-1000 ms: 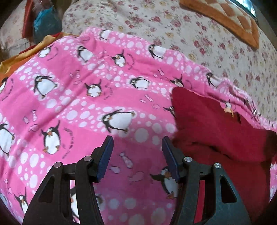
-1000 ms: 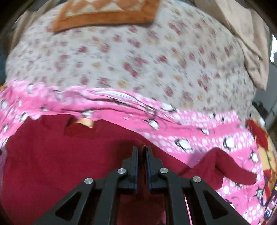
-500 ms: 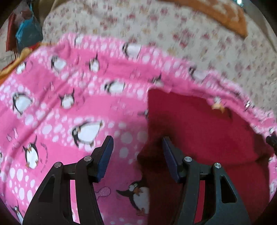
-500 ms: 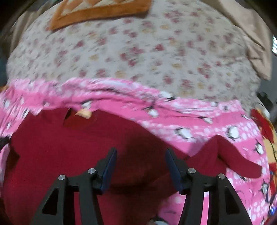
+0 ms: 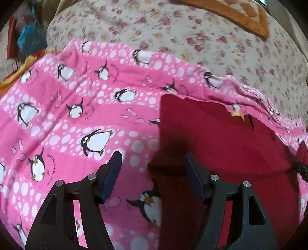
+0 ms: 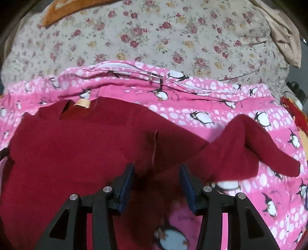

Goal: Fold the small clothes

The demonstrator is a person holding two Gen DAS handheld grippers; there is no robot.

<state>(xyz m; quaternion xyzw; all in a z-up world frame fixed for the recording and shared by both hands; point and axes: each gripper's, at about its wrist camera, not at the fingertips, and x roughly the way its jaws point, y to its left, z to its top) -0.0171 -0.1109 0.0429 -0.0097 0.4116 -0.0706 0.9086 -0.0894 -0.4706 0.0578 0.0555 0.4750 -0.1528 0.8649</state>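
Note:
A dark red small garment [image 5: 221, 146] lies on a pink penguin-print blanket [image 5: 77, 107], with a tan label [image 5: 237, 113] at its neck. In the right wrist view the red garment [image 6: 80, 146] fills the left and centre, one sleeve [image 6: 256, 146] lying out to the right. My left gripper [image 5: 153, 163] is open over the garment's left edge, holding nothing. My right gripper [image 6: 156, 176] is open just above the garment's body near the sleeve's base, holding nothing.
The blanket lies on a floral bedsheet [image 6: 154, 34]. An orange patterned cloth [image 5: 240, 15] lies at the far side of the bed. Blue and red items [image 5: 30, 38] sit at the far left. A beige cloth [image 6: 284, 34] hangs at the far right.
My right gripper was shut on the red garment a second ago and has opened, letting it go. My left gripper stayed open and shifted right onto the garment's left edge.

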